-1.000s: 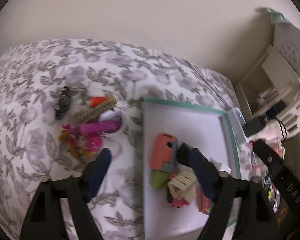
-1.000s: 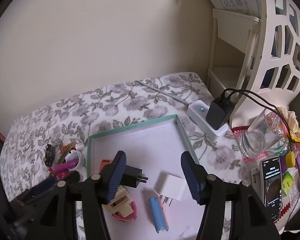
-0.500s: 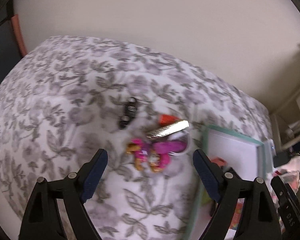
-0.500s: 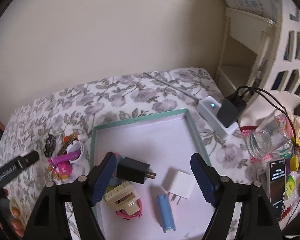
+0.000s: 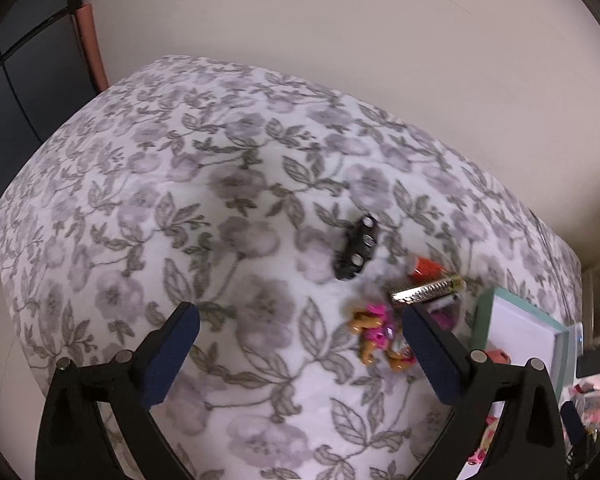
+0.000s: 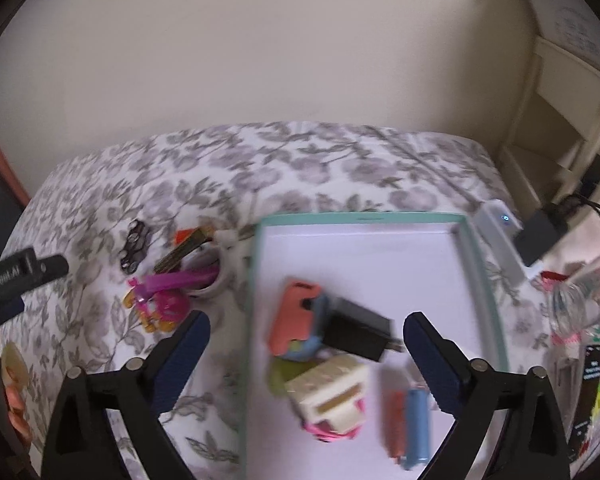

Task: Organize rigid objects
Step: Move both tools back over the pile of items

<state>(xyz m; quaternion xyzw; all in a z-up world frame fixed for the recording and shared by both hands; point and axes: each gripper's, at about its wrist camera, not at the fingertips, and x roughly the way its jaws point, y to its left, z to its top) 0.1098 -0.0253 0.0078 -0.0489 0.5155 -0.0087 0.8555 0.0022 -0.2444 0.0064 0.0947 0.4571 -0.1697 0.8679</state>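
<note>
Though cropped leftward, tray [image 6: 476, 264] contents [image 6: 356, 334] plain rightward.

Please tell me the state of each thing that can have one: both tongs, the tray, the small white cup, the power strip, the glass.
Left tongs: open, holding nothing.
Right tongs: open, holding nothing.
Teal-rimmed white tray: partly filled, far half bare.
Small white round cup: tipped on its side, pink stick inside.
White power strip: light on, black charger plugged in.
Clear drinking glass: upright; contents unclear.
</note>
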